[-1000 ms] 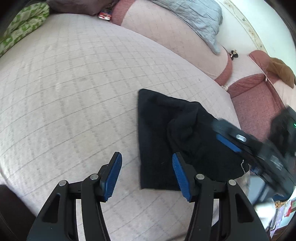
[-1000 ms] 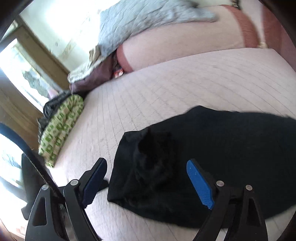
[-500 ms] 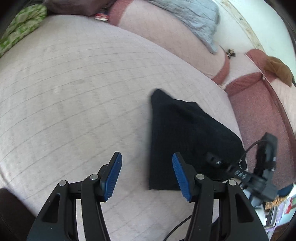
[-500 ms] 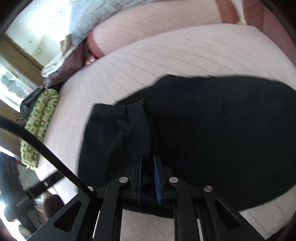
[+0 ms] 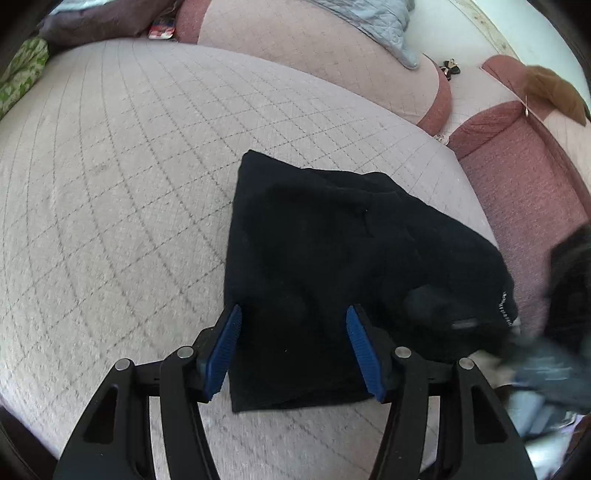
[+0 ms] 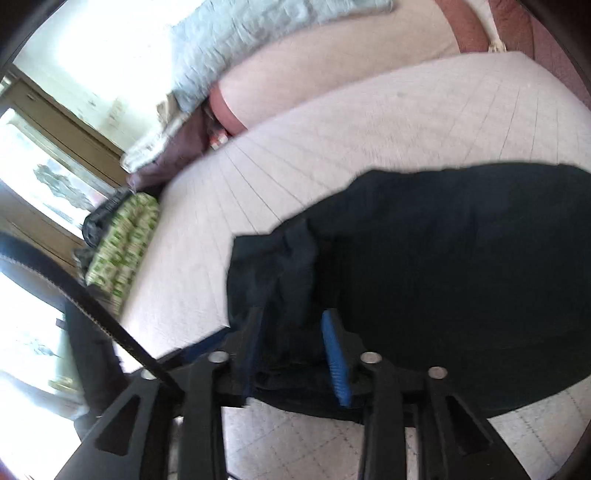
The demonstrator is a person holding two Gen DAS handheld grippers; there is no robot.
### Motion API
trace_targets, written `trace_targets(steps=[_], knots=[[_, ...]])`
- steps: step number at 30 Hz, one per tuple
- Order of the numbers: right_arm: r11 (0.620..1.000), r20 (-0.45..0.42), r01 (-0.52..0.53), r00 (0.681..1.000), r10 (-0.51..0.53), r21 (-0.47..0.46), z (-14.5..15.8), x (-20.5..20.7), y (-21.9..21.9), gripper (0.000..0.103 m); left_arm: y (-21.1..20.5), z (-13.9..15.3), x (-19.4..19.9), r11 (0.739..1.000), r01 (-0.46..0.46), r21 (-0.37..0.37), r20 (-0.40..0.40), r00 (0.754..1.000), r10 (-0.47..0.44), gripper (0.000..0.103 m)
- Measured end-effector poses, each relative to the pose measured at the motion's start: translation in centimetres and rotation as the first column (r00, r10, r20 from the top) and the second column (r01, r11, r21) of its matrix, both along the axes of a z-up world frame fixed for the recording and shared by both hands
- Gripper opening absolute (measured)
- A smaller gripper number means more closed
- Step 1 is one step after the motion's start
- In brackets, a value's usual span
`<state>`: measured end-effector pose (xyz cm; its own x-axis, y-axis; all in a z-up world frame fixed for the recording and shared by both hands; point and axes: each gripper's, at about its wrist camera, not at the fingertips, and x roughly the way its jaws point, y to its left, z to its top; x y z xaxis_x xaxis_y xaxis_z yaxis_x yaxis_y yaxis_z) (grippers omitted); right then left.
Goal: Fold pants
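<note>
The black pants lie folded into a rough, soft-edged block on the quilted sofa cushion, a pale pink fabric stitched in a grid of diamonds. The cloth looks thick and matte, with a rumpled bunch at the end nearest the right claw.

The left claw hovers low over the near edge of the pants, its blue ribbed pads spread wide with cloth between them but not gripped.

The right claw is angled down onto the bunched end of the pants, its fingers partly apart with a wad of the dark fabric sitting between them; the view is blurred, so whether it is truly pinching cannot be told.

Beyond the pants, a grey quilted blanket drapes over the sofa back, and a green-and-white patterned cushion lies at the cushion's far side.
</note>
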<state>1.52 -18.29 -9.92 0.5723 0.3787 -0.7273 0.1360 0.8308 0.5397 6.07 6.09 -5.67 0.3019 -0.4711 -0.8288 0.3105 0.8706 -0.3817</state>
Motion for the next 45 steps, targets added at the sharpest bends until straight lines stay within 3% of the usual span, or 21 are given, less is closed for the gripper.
trace_targets(steps=[2, 6, 9, 13, 15, 18, 21, 23, 25, 28, 29, 31, 33, 34, 35, 36, 37, 38, 39, 40, 45], knots=[[1.000, -0.045, 0.018, 0.999, -0.018, 0.004, -1.3, 0.0, -0.6, 0.049, 0.6, 1.0, -0.2, 1.000, 0.004, -0.007, -0.001, 1.000, -0.004, 0.058], [0.991, 0.024, 0.101, 0.994, -0.103, 0.083, -0.2, -4.1, -3.6, 0.049, 0.4, 3.0, -1.0, 0.999, 0.039, 0.032, 0.059, 0.997, -0.041, 0.058], [0.974, 0.084, 0.195, 0.975, -0.205, 0.113, 1.9, -8.9, -7.5, 0.050, -1.9, 4.2, -1.5, 0.991, 0.121, 0.065, 0.081, 0.989, -0.126, 0.059], [0.914, 0.099, 0.373, 0.915, -0.391, 0.160, 4.2, -14.5, -14.9, 0.077, -9.0, 5.6, -0.8, 0.964, 0.259, 0.058, 0.065, 0.963, -0.262, 0.059], [0.865, 0.042, 0.464, 0.877, -0.479, 0.190, 3.8, -16.6, -18.7, 0.079, -12.6, 6.5, -0.6, 0.941, 0.333, 0.056, 0.072, 0.939, -0.336, 0.059], [0.740, -0.061, 0.601, 0.787, -0.614, 0.304, 1.7, -19.0, -22.1, 0.079, -20.3, 7.3, -0.3, 0.885, 0.461, 0.071, 0.087, 0.881, -0.466, 0.062], [0.668, -0.151, 0.661, 0.741, -0.655, 0.343, -1.1, -18.5, -21.7, 0.079, -27.7, 6.4, 0.9, 0.841, 0.532, 0.098, 0.056, 0.841, -0.538, 0.062], [0.666, -0.166, 0.663, 0.741, -0.651, 0.342, -2.3, -16.9, -20.7, 0.079, -32.3, 5.4, 2.0, 0.819, 0.565, 0.099, 0.016, 0.822, -0.569, 0.062], [0.690, -0.131, 0.666, 0.739, -0.661, 0.283, -2.2, -15.9, -19.8, 0.079, -34.9, 4.7, 2.0, 0.786, 0.608, 0.112, -0.001, 0.791, -0.611, 0.062], [0.717, -0.078, 0.633, 0.763, -0.642, 0.292, -2.6, -14.5, -19.1, 0.079, -39.6, 3.0, 1.8, 0.693, 0.704, 0.154, -0.049, 0.706, -0.706, 0.062], [0.720, -0.081, 0.632, 0.765, -0.639, 0.286, -3.0, -14.2, -19.1, 0.080, -41.3, 1.9, 1.7, 0.650, 0.739, 0.178, -0.079, 0.669, -0.739, 0.062], [0.710, -0.055, 0.643, 0.751, -0.658, 0.288, -3.4, -14.5, -19.2, 0.083, -42.8, 0.3, 1.4, 0.601, 0.768, 0.223, -0.115, 0.633, -0.766, 0.062], [0.725, -0.021, 0.635, 0.756, -0.654, 0.267, -3.2, -14.1, -18.6, 0.087, -44.4, -1.9, 0.8, 0.535, 0.795, 0.286, -0.177, 0.593, -0.785, 0.062], [0.727, -0.015, 0.635, 0.756, -0.655, 0.262, -3.2, -14.3, -18.5, 0.087, -44.6, -2.1, 0.3, 0.513, 0.795, 0.324, -0.168, 0.582, -0.796, 0.062], [0.726, -0.013, 0.634, 0.755, -0.655, 0.265, -3.3, -14.1, -18.2, 0.087, -44.7, -1.9, -0.2, 0.503, 0.792, 0.347, -0.150, 0.576, -0.803, 0.054], [0.725, -0.008, 0.627, 0.758, -0.652, 0.284, -3.3, -14.2, -18.3, 0.085, -44.5, -1.5, -0.7, 0.497, 0.790, 0.360, -0.129, 0.570, -0.812, 0.047], [0.723, -0.003, 0.619, 0.760, -0.649, 0.306, -3.2, -14.1, -18.3, 0.075, -44.3, -1.0, -0.9, 0.493, 0.791, 0.361, -0.116, 0.563, -0.818, 0.032], [0.724, -0.002, 0.600, 0.770, -0.638, 0.340, -3.4, -14.1, -18.3, 0.065, -43.5, -0.4, -0.9, 0.499, 0.790, 0.355, -0.106, 0.564, -0.819, 0.025], [0.726, -0.009, 0.582, 0.782, -0.623, 0.366, -3.7, -13.7, -18.5, 0.040, -42.9, 0.1, -0.7, 0.511, 0.788, 0.343, -0.094, 0.570, -0.816, 0.024], [0.734, -0.012, 0.561, 0.797, -0.603, 0.384, -3.8, -13.5, -18.4, 0.026, -41.6, 1.2, -0.3, 0.541, 0.783, 0.307, -0.072, 0.586, -0.807, 0.020], [0.856, 0.150, 0.465, 0.852, -0.502, 0.224, 0.9, -13.1, -14.9, 0.023, -33.5, 7.1, 2.6, 0.688, 0.714, 0.129, 0.023, 0.692, -0.722, 0.019]])
